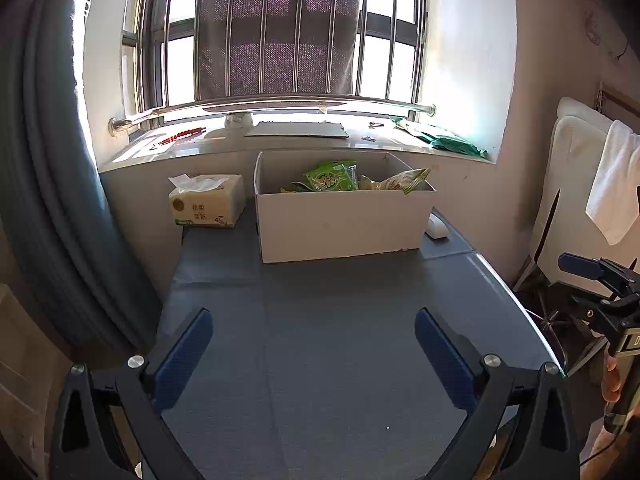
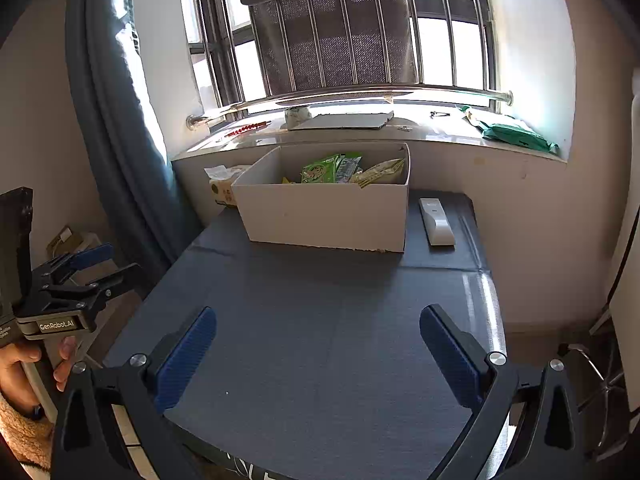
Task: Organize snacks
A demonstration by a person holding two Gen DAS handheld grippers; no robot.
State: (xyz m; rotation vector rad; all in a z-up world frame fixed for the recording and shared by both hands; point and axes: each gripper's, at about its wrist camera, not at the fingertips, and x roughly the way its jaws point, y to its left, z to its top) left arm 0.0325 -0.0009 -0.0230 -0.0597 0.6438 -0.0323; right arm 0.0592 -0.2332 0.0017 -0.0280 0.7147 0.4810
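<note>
Both tongs are spread wide and grasp nothing: the left gripper (image 1: 313, 354) and right gripper (image 2: 318, 352) hover above a gray table (image 1: 340, 340). Beyond them, snack packets (image 1: 331, 176) lie inside a white box (image 1: 344, 222), between a tissue pack (image 1: 208, 200) and a white remote (image 2: 437, 222).

My matt grey cloth-covered tabletop (image 1: 328, 340) carries a white matt cardboard box (image 1: 340, 224) holding glossy green plastic snack packets (image 1: 330, 176).
</note>
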